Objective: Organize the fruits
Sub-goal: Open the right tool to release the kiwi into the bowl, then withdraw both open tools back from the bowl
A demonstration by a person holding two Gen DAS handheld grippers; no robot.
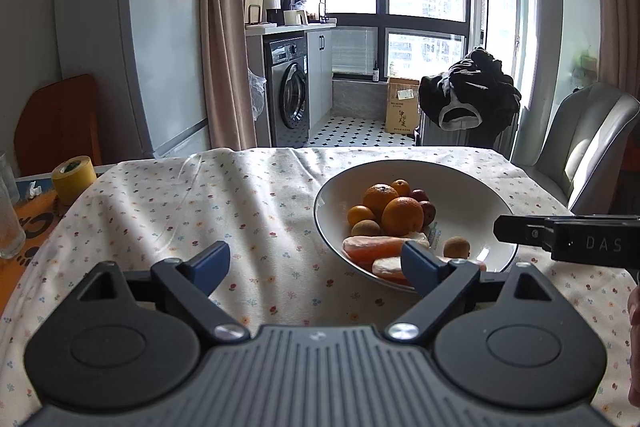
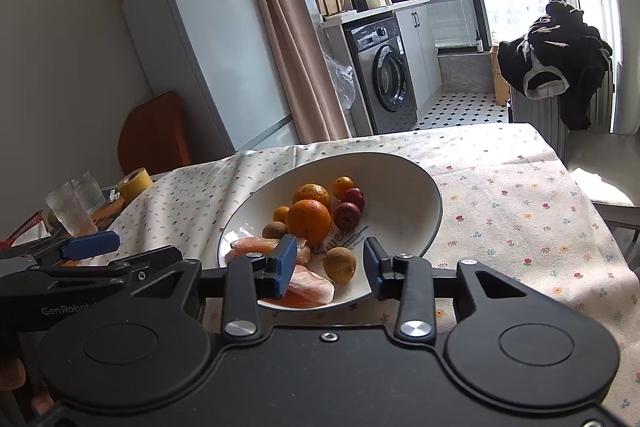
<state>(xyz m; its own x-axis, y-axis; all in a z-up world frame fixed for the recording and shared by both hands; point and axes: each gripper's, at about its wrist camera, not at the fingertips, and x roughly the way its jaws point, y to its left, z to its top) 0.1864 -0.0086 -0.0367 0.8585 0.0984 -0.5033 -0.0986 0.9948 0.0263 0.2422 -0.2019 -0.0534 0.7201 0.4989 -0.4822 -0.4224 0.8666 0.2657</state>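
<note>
The white bowl holds oranges, kiwis and pomelo wedges; a kiwi sits just beyond the right gripper, jaws apart, and the left gripper gapes wide.

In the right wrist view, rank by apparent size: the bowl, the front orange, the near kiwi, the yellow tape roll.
1. bowl
2. front orange
3. Near kiwi and tape roll look alike; the tape sits farther away, so unranked.

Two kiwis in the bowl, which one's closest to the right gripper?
The lone kiwi near the bowl's front rim, right between the open right gripper's fingers. The other kiwi sits farther back, against the oranges.
</note>
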